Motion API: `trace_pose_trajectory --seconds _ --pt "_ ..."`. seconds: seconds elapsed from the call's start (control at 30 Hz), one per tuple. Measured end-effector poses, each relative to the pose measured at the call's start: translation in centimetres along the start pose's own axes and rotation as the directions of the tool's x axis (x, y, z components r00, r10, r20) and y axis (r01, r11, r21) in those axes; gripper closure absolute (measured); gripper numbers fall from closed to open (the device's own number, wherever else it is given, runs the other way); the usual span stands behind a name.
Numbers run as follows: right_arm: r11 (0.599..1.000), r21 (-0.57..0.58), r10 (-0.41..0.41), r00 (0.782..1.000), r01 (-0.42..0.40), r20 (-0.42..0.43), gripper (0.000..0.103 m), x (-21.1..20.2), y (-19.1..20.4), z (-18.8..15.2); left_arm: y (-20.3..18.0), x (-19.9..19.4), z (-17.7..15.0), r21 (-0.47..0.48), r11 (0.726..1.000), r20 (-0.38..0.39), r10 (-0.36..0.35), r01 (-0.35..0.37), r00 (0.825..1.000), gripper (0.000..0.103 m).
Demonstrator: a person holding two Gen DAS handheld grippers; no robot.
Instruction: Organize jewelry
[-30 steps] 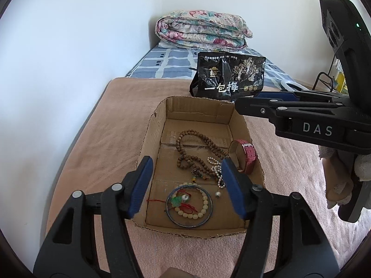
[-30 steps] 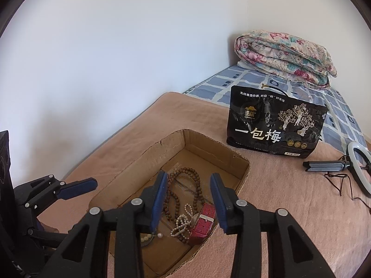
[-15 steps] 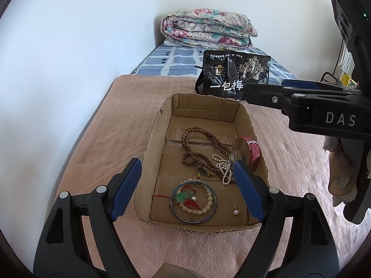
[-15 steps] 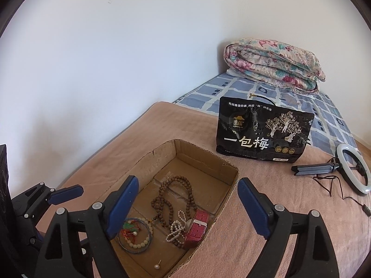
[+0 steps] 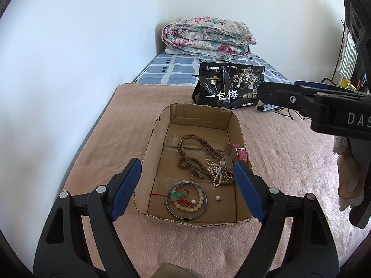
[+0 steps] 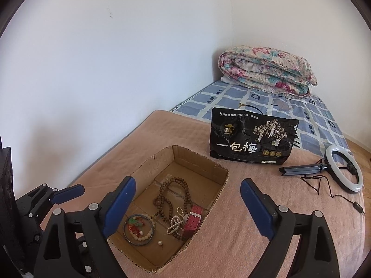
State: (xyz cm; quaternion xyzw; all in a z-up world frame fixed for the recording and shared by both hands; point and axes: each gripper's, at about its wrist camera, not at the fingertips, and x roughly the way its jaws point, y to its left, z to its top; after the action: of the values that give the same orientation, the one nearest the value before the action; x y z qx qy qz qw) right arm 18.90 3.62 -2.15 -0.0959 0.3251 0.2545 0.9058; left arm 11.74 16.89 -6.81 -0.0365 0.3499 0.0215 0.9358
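Both tools risen, jaws just widened, empty: left tool point(image 5: 187, 190), right tool point(image 6: 187, 206); cardboard box point(image 6: 197, 159) rim seemingly clear.

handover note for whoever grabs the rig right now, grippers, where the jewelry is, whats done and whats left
Left gripper: open, empty, jaws have just been opening, above the near end of the cardboard box.
Right gripper: open, empty, jaws have just been opening, over the box.
In the box: brown bead necklace, pearl strand, pink watch, bangle ringing a pale bead bracelet, loose pearl earring.
Done: all visible jewelry is boxed.
Left: necklace and pearls lie tangled; perhaps separate them.
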Motion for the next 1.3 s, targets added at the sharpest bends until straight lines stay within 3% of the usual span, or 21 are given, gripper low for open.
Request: trace_pose_trajectory --seconds 0.17,0.63,0.77,0.87,1.3 --pt "1.0 -0.008 -0.018 0.999 0.019 0.032 0.002 -2.6 0.1 0.1 -0.6 -1.3 0.3 0.01 1.0 0.016 0.002 -0.002 1.0 0.019" --pt "0.997 0.009 -0.072 0.996 0.072 0.052 0.0 -11.2 -1.5 -2.6 -2.8 -7.4 -0.2 0.063 0.998 0.053 0.019 -0.022 0.998 0.018" --pt "0.996 0.027 -0.09 0.995 0.089 0.039 0.0 -13.2 -2.5 -4.3 -3.7 -9.4 -1.0 0.086 0.996 0.082 0.021 -0.028 0.996 0.006" --pt "0.993 0.018 -0.12 0.992 0.119 0.049 0.0 -14.5 -2.8 -5.4 -4.0 -10.4 -1.4 0.079 0.997 0.089 0.01 -0.017 0.996 0.005" --pt "0.988 0.01 -0.153 0.987 0.153 0.053 0.0 -15.5 -3.8 -9.2 -5.8 -12.0 -2.8 0.075 0.997 0.117 0.024 -0.033 0.993 0.0"
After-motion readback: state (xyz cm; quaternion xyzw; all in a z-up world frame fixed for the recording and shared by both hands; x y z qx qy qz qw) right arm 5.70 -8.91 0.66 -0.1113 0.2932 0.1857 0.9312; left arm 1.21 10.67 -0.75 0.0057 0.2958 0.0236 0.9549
